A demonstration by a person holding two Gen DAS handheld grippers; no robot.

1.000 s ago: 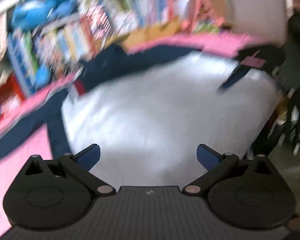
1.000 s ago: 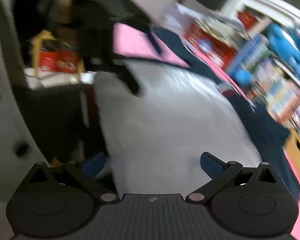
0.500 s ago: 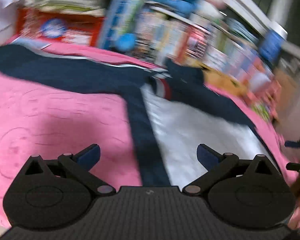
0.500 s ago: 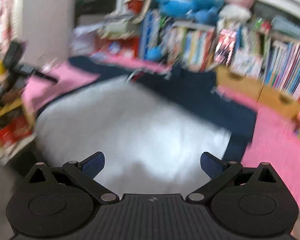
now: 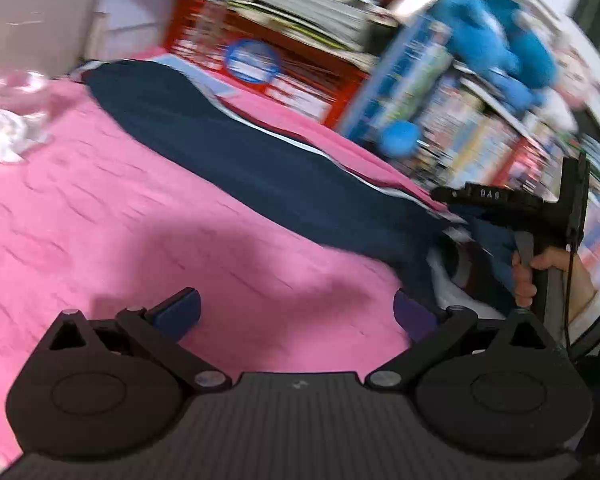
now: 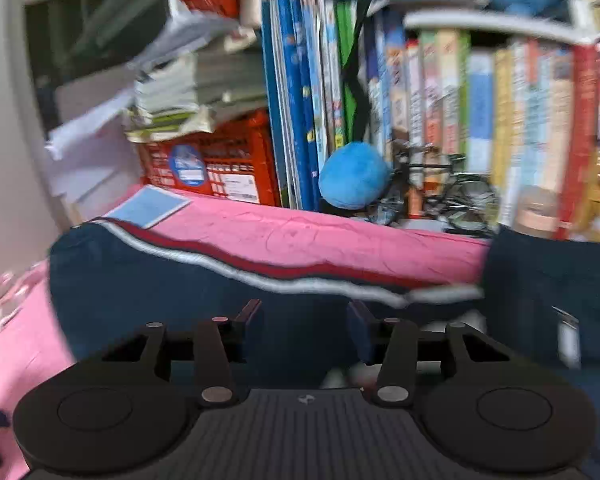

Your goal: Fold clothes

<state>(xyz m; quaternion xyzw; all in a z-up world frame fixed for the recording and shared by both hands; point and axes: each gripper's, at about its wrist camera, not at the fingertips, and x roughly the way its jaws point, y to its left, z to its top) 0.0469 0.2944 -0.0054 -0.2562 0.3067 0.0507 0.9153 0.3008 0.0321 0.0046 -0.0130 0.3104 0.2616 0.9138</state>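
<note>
Compared with half a second before, the white body of the garment is no longer seen ahead of the left gripper (image 5: 296, 312); only the pink cover (image 5: 140, 216) lies between its widely released fingers. One navy sleeve (image 5: 260, 168) is stretched ahead of it, its long axis running from far left to near right. The right gripper (image 6: 304, 320), formerly wide, is closing, with navy cloth between its fingers; a firm grasp cannot be told. One blue ball (image 6: 354, 180) is counted beyond.
</note>
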